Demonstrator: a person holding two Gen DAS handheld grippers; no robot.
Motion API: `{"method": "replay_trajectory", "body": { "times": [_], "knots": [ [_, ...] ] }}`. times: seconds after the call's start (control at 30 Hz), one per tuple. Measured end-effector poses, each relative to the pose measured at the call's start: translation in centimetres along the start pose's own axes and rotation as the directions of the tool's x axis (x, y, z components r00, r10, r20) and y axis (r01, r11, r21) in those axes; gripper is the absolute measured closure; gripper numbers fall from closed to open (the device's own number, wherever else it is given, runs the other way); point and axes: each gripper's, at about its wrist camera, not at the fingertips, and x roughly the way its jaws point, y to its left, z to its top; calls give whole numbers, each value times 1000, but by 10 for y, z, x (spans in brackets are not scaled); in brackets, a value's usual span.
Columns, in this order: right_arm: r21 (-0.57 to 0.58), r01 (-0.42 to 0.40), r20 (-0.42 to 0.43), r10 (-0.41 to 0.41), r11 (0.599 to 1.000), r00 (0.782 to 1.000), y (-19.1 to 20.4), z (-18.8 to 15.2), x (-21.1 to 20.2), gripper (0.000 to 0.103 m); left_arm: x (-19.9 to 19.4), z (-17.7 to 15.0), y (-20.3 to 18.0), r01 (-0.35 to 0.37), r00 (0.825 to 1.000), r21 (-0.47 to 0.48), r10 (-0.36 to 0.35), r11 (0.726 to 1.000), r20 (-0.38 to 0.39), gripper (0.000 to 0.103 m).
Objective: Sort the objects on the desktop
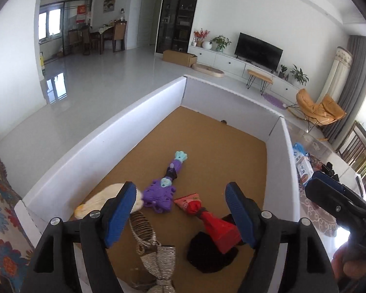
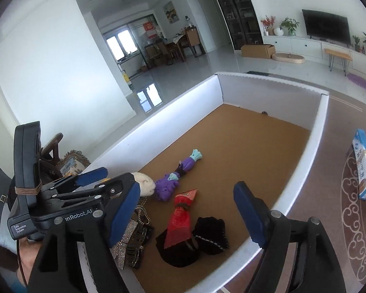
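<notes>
Several small things lie on the cork floor of a white-walled box (image 1: 105, 146). They are a purple toy wand (image 1: 167, 185), a white plush (image 1: 105, 199), a red packet (image 1: 213, 222), black cloth (image 1: 207, 254) and a glittery silver bow clip (image 1: 159, 256). My left gripper (image 1: 180, 216) hangs open over the near end of the box, its pads clear of the red packet below. In the right wrist view my right gripper (image 2: 188, 213) is also open above the red packet (image 2: 179, 219) and black cloth (image 2: 211, 234), holding nothing. The left gripper (image 2: 102, 182) shows beside it at the left.
A blue and white carton (image 2: 363, 166) lies on a patterned cloth right of the box. A flowered cushion (image 1: 2, 210) sits left of it. The far half of the cork floor (image 1: 207, 134) holds only a tiny dark speck. My right gripper (image 1: 319, 180) appears beyond the box's right wall.
</notes>
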Motion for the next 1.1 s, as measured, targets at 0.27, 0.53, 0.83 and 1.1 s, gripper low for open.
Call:
{"method": "replay_trajectory", "body": {
  "times": [0.27, 0.53, 0.83, 1.1],
  "knots": [
    [12, 503, 58, -503, 864, 862, -142, -72, -124, 0, -36, -42, -179, 403, 914, 220, -403, 889, -47, 1],
    [138, 675, -183, -651, 725, 737, -251, -139, -182, 0, 22, -115, -274, 389, 921, 423, -342, 818, -186, 1],
    [195, 662, -211, -628, 724, 749, -258, -154, -166, 0, 70, -126, -281, 331, 940, 421, -256, 845, -225, 1],
    [177, 656, -250, -611, 734, 751, -261, -158, -148, 0, 95, -136, -277, 320, 938, 388, -230, 864, -260, 1]
  ]
}}
